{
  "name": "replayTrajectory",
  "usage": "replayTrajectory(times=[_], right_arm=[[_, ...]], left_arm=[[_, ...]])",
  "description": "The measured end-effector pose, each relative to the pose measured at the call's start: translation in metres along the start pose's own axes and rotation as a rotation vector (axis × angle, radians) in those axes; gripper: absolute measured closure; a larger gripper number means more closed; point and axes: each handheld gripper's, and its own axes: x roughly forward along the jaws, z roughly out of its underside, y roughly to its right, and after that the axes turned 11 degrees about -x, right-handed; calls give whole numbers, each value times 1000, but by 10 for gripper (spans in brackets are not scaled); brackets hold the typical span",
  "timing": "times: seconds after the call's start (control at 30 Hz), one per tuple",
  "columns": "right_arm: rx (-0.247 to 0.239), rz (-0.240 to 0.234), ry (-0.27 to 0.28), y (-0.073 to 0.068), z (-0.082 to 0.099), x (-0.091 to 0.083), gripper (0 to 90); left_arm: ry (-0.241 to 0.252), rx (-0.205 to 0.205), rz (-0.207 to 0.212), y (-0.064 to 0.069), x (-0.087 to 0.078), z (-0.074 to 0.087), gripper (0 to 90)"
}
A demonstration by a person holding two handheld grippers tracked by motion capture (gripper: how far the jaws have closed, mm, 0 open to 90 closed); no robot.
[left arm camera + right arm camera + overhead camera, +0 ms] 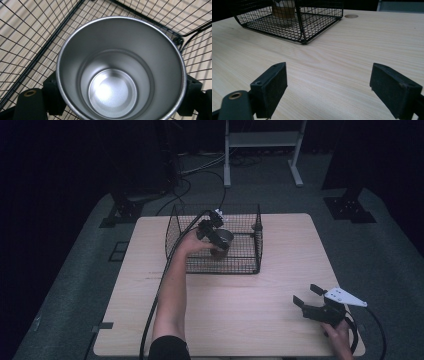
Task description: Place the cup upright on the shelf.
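A round, brushed stainless-steel cup (120, 72), open end up, is seen closest in the left gripper view, its empty mirror-bright bottom in plain sight. It is clamped by the left hand-held gripper (216, 237), one black pad (53, 96) pressed on the outer wall at about 9 o'clock of the rim and the other at about 3 o'clock. In the high view the cup is held inside the black wire-mesh basket (250, 262), toward its left half; whether it rests on the mesh floor cannot be told.

The cup is judged rigid and fairly light, but smooth-walled and tapered, so a slip downward or a tilt is likely under a loose grip. A firm hold across the wall just below the rim seems best, with care that metal is not knocked against the wires.

The right hand-held gripper (312, 301) is held at 4 o'clock on the pale wooden table (280, 330), jaws spread wide and empty.
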Motion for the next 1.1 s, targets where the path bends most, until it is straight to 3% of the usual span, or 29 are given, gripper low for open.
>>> replayTrajectory(times=[0.27,0.43,0.77,0.9,1.0,1.1], right_arm=[[1,-1,1,0,0,0,137],[2,-3,2,0,0,0,137],[-2,-2,4,0,0,0,137],[-2,-2,4,0,0,0,137],[-1,-4,4,0,0,0,137],[-4,-9,6,0,0,0,137]], left_arm=[[-30,-9,-6,-2,8,-2,177],[-31,-37,4,-6,13,-1,176],[-26,-31,2,-7,14,-1,176],[-45,-27,-2,-7,13,1,175],[-56,-20,-53,-5,12,0,174],[-63,-15,-69,-3,12,2,173]])
